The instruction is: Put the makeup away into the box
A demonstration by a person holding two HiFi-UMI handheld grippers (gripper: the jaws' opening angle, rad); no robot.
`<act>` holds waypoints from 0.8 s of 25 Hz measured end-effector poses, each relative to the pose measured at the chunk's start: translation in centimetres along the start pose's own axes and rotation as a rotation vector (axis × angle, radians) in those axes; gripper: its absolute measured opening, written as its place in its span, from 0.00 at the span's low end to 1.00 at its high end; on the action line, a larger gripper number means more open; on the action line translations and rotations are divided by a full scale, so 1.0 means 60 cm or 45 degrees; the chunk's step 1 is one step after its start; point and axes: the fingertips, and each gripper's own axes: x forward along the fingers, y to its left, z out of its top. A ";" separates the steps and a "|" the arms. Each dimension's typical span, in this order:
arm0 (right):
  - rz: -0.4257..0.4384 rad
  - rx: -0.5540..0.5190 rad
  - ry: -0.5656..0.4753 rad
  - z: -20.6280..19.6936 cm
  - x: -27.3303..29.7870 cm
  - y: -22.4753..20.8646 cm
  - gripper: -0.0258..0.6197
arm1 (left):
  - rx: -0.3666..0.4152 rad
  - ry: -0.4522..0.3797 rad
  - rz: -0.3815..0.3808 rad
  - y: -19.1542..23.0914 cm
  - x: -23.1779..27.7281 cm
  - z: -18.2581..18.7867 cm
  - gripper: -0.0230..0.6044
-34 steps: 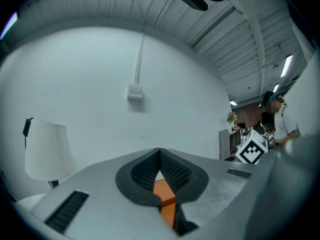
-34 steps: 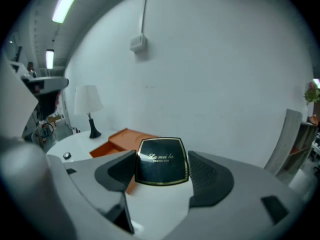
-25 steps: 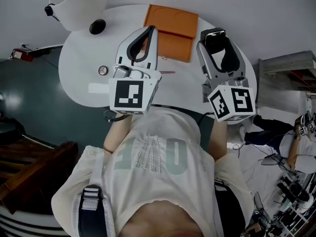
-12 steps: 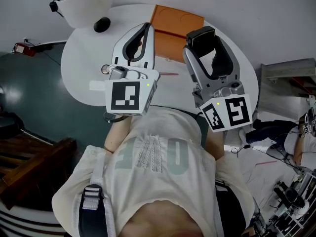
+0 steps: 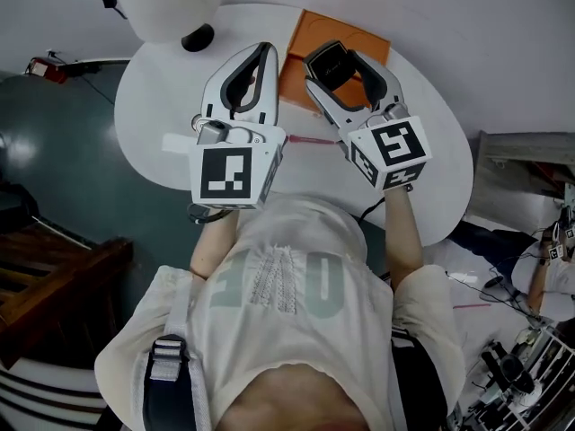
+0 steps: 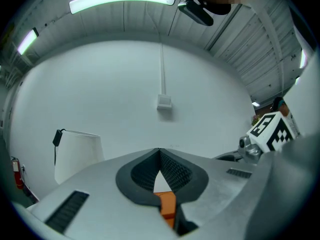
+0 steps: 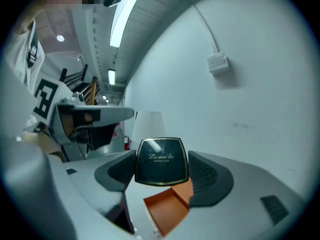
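A black powder compact (image 7: 161, 161) with gold trim is held in my right gripper (image 5: 334, 68), which is shut on it. It hangs over the open orange box (image 5: 295, 65), whose inside shows just below the compact (image 7: 167, 206). My left gripper (image 5: 269, 50) is beside it on the left, shut with its tips touching and nothing between them. A strip of the orange box (image 6: 167, 204) shows through its jaws. A thin pink pencil (image 5: 310, 140) lies on the white round table (image 5: 153, 97) in front of the box, partly hidden by the grippers.
A white lampshade-like object (image 5: 166, 3) and a black round object (image 5: 198, 37) sit at the table's far left. A small white item (image 5: 175, 144) lies near the left front edge. A white wall rises behind the table. Clutter and cables lie on the floor at right.
My right gripper has carried the compact left and forward, from beside the box to over it. The left gripper has hardly moved.
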 end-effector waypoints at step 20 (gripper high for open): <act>0.458 -0.082 0.806 -0.327 0.209 0.019 0.56 | -0.022 0.148 0.115 0.108 0.044 -0.091 0.05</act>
